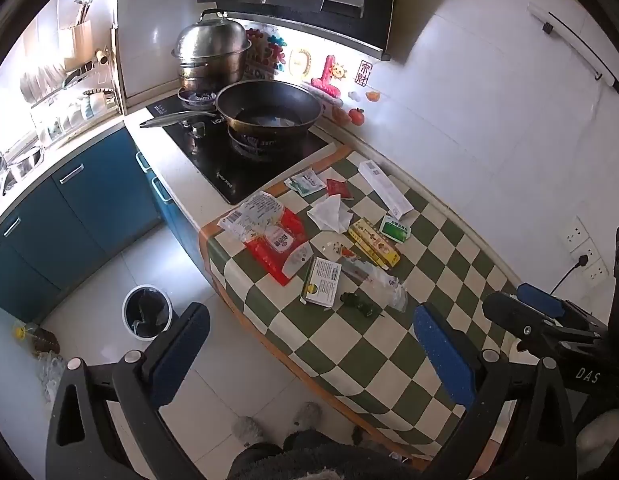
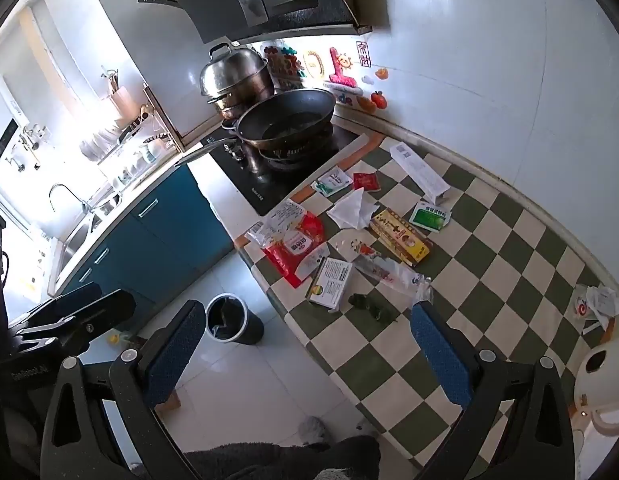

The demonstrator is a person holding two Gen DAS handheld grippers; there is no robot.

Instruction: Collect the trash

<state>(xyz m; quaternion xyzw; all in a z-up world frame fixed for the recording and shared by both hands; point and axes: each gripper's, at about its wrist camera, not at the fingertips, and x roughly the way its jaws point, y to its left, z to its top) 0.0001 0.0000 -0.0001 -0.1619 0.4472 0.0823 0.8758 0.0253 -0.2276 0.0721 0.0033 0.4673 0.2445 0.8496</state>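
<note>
No collection done: left gripper (image 1: 309,344) and right gripper (image 2: 305,344) jaws wide, empty; wrappers (image 1: 277,240) cover the table (image 1: 449,264) at frame centre; bin (image 1: 146,312) lower left.

A black wok (image 1: 269,110) sits on the near burner of the black hob (image 1: 229,160), with a lidded steel pot (image 1: 211,54) on the burner behind it. Blue cupboards (image 1: 89,196) run beneath the counter, a dish rack (image 1: 69,92) stands farther left, and fridge-style magnets (image 1: 333,76) dot the wall.
</note>
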